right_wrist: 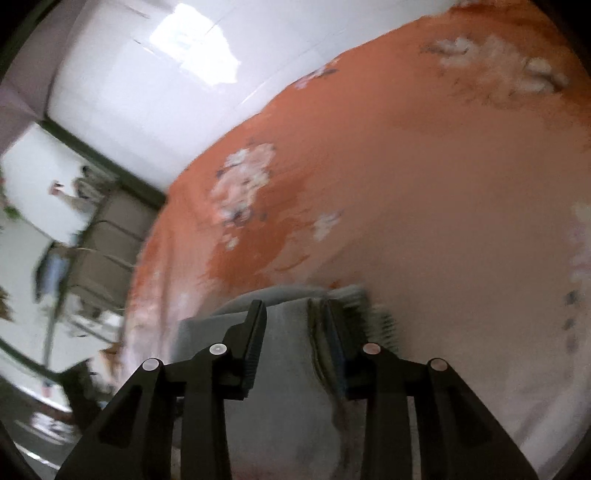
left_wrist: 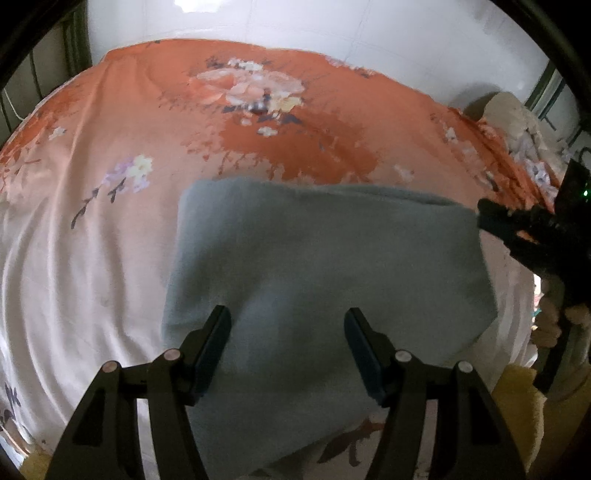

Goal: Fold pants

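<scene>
The grey-blue pants [left_wrist: 325,273] lie folded into a thick rectangle on the orange and pink floral bed sheet [left_wrist: 110,206]. My left gripper [left_wrist: 288,325] is open, its fingers hovering over the near part of the pants. My right gripper [left_wrist: 491,218] reaches in from the right in the left wrist view, at the far right corner of the pants. In the right wrist view the right gripper [right_wrist: 295,314] is open, with a grey fold of the pants [right_wrist: 288,354] lying between its fingers. That view is blurred.
A white tiled wall [left_wrist: 295,22] stands behind the bed. A heap of pale cloth [left_wrist: 517,118] lies at the bed's far right. Yellow fabric [left_wrist: 521,391] shows at the near right edge. A beige cabinet [right_wrist: 107,240] stands left of the bed.
</scene>
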### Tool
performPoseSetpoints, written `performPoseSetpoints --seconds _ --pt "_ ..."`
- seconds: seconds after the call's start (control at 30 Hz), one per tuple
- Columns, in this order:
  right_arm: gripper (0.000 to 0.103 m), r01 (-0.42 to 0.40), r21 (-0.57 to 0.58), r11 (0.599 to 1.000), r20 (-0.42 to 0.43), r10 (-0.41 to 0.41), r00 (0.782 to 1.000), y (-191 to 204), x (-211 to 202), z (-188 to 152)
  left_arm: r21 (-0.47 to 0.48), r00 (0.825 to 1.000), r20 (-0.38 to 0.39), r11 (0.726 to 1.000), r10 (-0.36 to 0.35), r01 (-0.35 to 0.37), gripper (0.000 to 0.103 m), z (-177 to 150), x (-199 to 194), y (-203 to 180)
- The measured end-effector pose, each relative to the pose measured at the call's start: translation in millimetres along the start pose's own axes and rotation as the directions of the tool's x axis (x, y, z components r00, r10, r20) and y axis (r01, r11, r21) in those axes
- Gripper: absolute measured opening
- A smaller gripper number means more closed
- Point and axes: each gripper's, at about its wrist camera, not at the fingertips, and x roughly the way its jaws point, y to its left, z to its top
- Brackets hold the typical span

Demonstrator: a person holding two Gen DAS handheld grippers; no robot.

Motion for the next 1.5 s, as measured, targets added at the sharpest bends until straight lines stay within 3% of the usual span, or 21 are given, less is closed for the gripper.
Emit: performPoseSetpoints --seconds 0.1,0.2,0.27,0.3,0.4,0.47,0.53,0.7,0.8,0.87,0.93,1.1,1.2,1.37,1.5 --pt "0.034 0.095 -0.101 0.990 0.032 -0.092 0.995 15 -11 -2 0.014 0.998 0.069 1.000 -0.002 0.001 0.067 11 -8 0" --pt "0.034 0.105 -0.201 0.974 0.025 -0.102 0.994 32 -10 -9 0.020 0.996 0.084 1.000 -0.019 0.017 0.062 24 -4 2" --pt "0.034 0.108 -0.284 0.953 -0.014 -0.117 0.993 41 4 -16 0.018 0.998 0.058 1.000 -0.017 0.016 0.033 37 11 6" --pt "0.034 0.124 -0.298 0.946 -0.023 -0.137 0.990 41 10 -18 0.014 0.999 0.053 1.000 -0.012 0.011 0.030 40 16 7" --pt "0.033 0.234 -0.299 0.925 -0.034 -0.255 0.966 30 31 -18 -0.005 0.998 0.048 0.999 0.035 -0.035 0.030 51 41 17" --pt "0.033 0.225 -0.309 0.924 -0.057 -0.255 0.965 18 46 -19 -0.027 0.998 -0.010 0.998 0.057 -0.057 0.029 53 61 26" --pt "0.033 0.215 -0.313 0.925 -0.059 -0.245 0.968 14 53 -21 -0.052 0.999 -0.015 0.998 0.040 -0.040 0.029 53 65 31" --pt "0.033 0.182 -0.245 0.952 -0.092 -0.210 0.973 7 49 -15 -0.031 0.999 -0.025 0.998 0.048 -0.049 0.033 50 45 24" --pt "0.033 0.187 -0.209 0.960 -0.099 -0.211 0.972 15 32 -12 -0.025 1.000 -0.006 1.000 0.011 -0.011 0.043 40 21 20" --pt "0.033 0.201 -0.228 0.953 -0.076 -0.223 0.972 25 16 -18 -0.012 1.000 -0.004 1.000 -0.007 0.007 0.054 26 3 17" --pt "0.033 0.210 -0.259 0.943 -0.066 -0.234 0.970 32 3 -28 -0.010 1.000 -0.006 1.000 -0.020 0.020 0.058 11 -10 14" --pt "0.033 0.259 -0.357 0.897 -0.062 -0.300 0.952 39 -15 -71 -0.070 0.998 -0.066 0.997 -0.020 0.016 0.058 -34 -22 18" --pt "0.033 0.311 -0.373 0.874 -0.084 -0.366 0.927 24 -6 -92 -0.093 0.994 -0.108 0.996 -0.014 0.004 0.057 -51 -14 24" --pt "0.039 0.281 -0.323 0.904 -0.068 -0.318 0.946 2 3 -99 -0.092 0.995 -0.100 0.996 0.006 -0.015 0.058 -58 -13 23" --pt "0.040 0.301 -0.332 0.894 -0.043 -0.333 0.942 6 3 -102 -0.037 0.996 -0.076 0.998 0.050 -0.053 0.058 -64 -15 15"
